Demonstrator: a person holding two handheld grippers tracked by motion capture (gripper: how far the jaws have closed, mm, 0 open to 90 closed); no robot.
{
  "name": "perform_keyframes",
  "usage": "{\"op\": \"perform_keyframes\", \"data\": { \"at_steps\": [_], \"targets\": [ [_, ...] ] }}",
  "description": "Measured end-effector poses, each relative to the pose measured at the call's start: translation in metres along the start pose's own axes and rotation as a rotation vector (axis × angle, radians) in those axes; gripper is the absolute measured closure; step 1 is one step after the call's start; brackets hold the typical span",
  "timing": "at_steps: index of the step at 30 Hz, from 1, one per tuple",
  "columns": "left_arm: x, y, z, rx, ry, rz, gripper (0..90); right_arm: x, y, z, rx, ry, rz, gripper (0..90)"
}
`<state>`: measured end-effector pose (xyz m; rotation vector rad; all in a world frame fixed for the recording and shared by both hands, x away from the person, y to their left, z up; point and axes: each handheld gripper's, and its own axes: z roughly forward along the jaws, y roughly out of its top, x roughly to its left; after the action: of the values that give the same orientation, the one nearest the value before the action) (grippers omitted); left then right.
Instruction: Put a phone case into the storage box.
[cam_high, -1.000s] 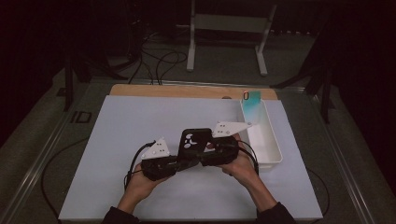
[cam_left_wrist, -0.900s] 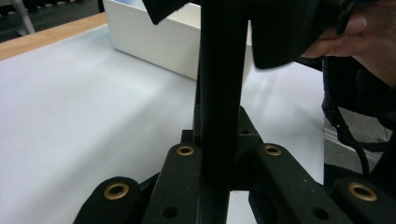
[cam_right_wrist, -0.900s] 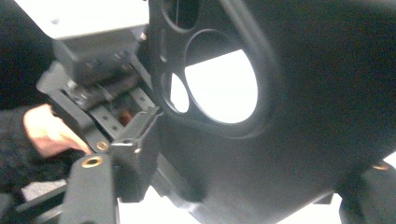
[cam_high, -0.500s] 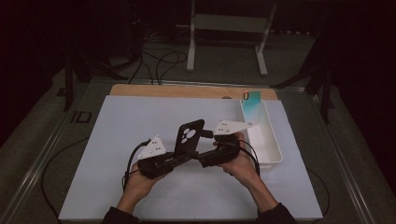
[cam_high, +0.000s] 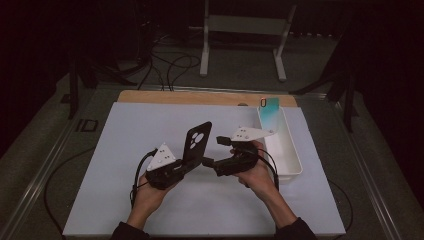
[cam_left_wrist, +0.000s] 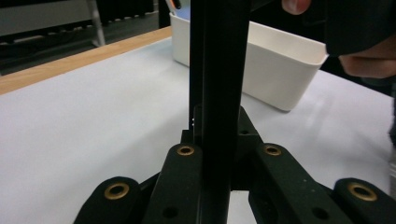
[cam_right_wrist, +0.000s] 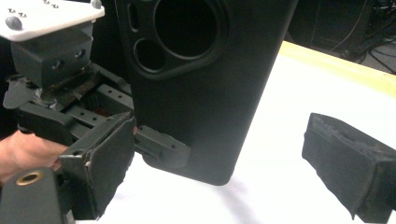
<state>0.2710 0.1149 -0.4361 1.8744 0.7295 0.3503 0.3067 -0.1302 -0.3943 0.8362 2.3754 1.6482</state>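
A black phone case (cam_high: 198, 142) is being held upright by its lower edge in the left gripper (cam_high: 186, 165), whose jaws are being kept clamped tight on it; in the left gripper view the case (cam_left_wrist: 217, 70) is being seen edge-on as a thin dark slab rising between the jaws. Places are being given from the white bin (cam_high: 283, 148) at the right side of the white mat (cam_high: 150, 120). The case is being kept well to the left of the bin, above the mat's middle, with its camera cutouts near its top edge. The right gripper (cam_high: 212, 151) is being held between the case and the bin, just beside the case; its jaws have just been opening and are being kept wide apart, with nothing pressed between the pads. In the right gripper view the case (cam_right_wrist: 210, 84) is being seen ahead of the spread jaws, its bottom corner lying between them but apart from both pads. The right hand (cam_high: 257, 172) is being rested close against the bin's near left wall, so little room is being left there. A teal item (cam_high: 271, 107) is being stood at the bin's far end. Bare mat is being left open left of the case and towards the wooden strip (cam_high: 200, 97) along the far edge.
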Motion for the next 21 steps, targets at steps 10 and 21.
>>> {"op": "perform_keyframes", "data": {
  "at_steps": [10,21],
  "targets": [
    [-0.001,-0.003,0.005,0.013,0.008,-0.012,85.0,0.007,0.012,0.0,-0.046,-0.049,0.035,9.8],
    [-0.006,-0.005,0.011,0.026,-0.002,-0.011,85.0,0.015,0.023,0.011,-0.058,-0.091,0.067,12.3]
  ]
}}
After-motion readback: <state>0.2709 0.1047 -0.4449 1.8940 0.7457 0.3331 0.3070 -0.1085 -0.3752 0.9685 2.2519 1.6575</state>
